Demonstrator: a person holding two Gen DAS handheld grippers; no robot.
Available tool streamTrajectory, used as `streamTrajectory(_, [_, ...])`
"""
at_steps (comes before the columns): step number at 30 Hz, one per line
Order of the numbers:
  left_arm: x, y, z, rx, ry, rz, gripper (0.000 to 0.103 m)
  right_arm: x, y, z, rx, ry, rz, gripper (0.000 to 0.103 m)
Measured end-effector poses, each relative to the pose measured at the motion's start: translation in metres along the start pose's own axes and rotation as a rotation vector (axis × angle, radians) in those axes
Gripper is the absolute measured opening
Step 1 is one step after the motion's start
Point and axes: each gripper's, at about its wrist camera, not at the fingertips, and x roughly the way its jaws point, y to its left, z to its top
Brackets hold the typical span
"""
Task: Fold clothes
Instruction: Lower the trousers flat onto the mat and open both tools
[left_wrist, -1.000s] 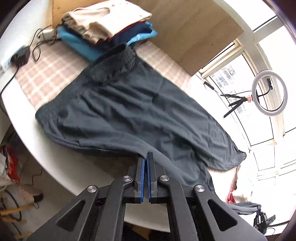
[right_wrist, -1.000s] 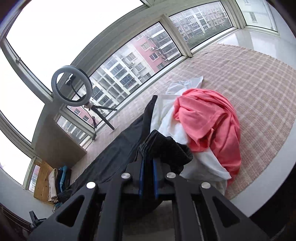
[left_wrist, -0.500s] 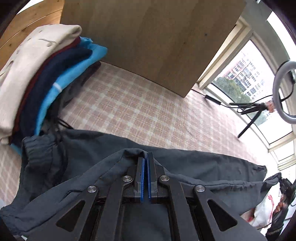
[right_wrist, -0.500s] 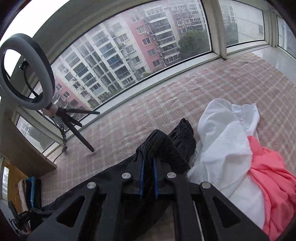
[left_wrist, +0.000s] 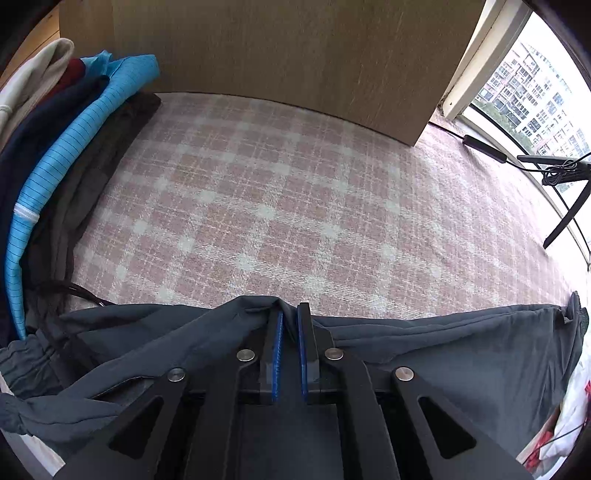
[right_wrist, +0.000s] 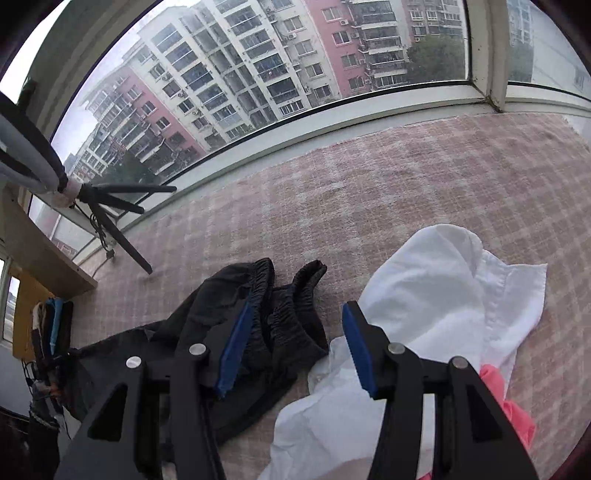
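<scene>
Both grippers have carried the dark trousers (left_wrist: 461, 354) away from the near edge and are now lying low over the checked cloth (left_wrist: 288, 206), so the garment's far side has been brought across onto itself.

Right gripper (right_wrist: 295, 332): jaws have just been opening and are now standing moderately wide. The elastic cuffs (right_wrist: 291, 295) are lying between the blue pads, resting on the cloth; the left-hand pad may be brushing the fabric, but no pinch is showing, so the cuffs read as released.

Left gripper (left_wrist: 290, 325): jaws are sitting nearly closed, with only a narrow slit. A ridge of trouser fabric is draping against the outer side of the left finger (left_wrist: 277, 332); whether any cloth is caught in the slit cannot be told from this angle.

Trousers are lying as a long band running crosswise in front of the left fingers, waistband end toward the folded stack (left_wrist: 70, 147), cuff end toward the right gripper. That long axis is joining the two grippers, so a next fold would probably bring one end toward the other. The right gripper is nearer the cuffs.

Beside the cuffs, a white shirt (right_wrist: 436, 295) and a pink garment (right_wrist: 506, 398) are waiting unfolded. Farther off, a wooden panel (left_wrist: 295, 55), tripod (right_wrist: 110, 218) and window (right_wrist: 258, 74) are bounding the work surface.
</scene>
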Motion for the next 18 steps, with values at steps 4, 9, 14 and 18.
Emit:
streamTrajectory(4, [-0.006,-0.002,-0.004,0.006,0.001,0.008,0.005,0.036,0.016,-0.013,-0.177,0.112,-0.065,0.051])
streamTrajectory(9, [-0.013,-0.006,-0.008,0.019,0.001,0.003,0.008,0.069,0.022,-0.021,-0.249,0.213,-0.094,0.047])
streamTrajectory(14, [-0.016,-0.006,-0.01,0.022,0.002,-0.008,0.009,0.052,0.02,-0.013,-0.177,0.35,-0.123,0.027])
streamTrajectory(18, [-0.014,-0.007,-0.011,0.034,0.012,-0.02,0.01,0.046,0.002,-0.01,-0.183,0.445,-0.43,0.061])
